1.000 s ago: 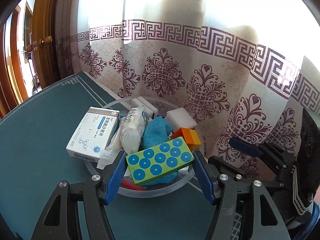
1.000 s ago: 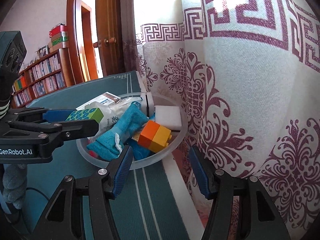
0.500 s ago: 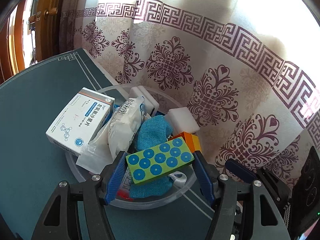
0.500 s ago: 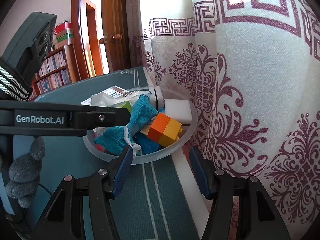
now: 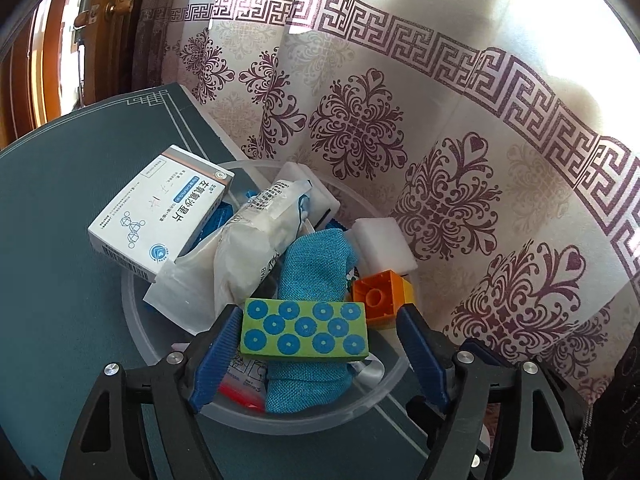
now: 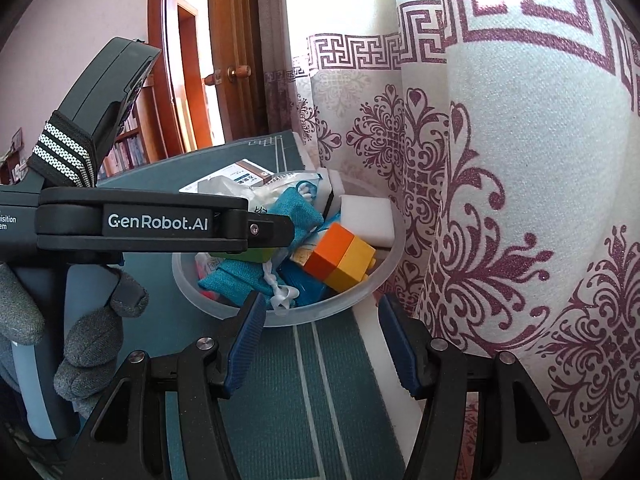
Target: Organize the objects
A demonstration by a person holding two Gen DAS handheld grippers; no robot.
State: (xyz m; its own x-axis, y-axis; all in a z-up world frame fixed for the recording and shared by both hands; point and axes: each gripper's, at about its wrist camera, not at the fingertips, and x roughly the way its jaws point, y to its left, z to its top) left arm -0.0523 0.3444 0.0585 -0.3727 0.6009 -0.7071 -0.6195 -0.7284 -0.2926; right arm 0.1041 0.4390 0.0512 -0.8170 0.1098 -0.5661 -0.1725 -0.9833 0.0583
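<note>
My left gripper (image 5: pixel 316 340) is over a clear round bowl (image 5: pixel 132 320), and a green block with blue dots (image 5: pixel 305 330) lies between its fingers. The left finger touches the block; a gap shows at the right finger. The bowl holds a white medicine box (image 5: pixel 160 216), a white plastic packet (image 5: pixel 256 248), a blue cloth pouch (image 5: pixel 316 268), a white foam block (image 5: pixel 384 244) and an orange-yellow brick (image 5: pixel 380 298). My right gripper (image 6: pixel 320 340) is open and empty just before the bowl's near rim (image 6: pixel 304 316). The left gripper's body (image 6: pixel 160 224) crosses the right wrist view over the bowl.
The bowl sits at the far edge of a teal mat (image 5: pixel 60 240) on the table. A patterned white and maroon curtain (image 5: pixel 440 140) hangs right behind it. A wooden door (image 6: pixel 236 52) and a bookshelf (image 6: pixel 124 148) stand at the back left.
The left gripper has moved forward over the bowl with the green block, which has levelled out. A gap has opened at its right finger. The right gripper has barely moved.
</note>
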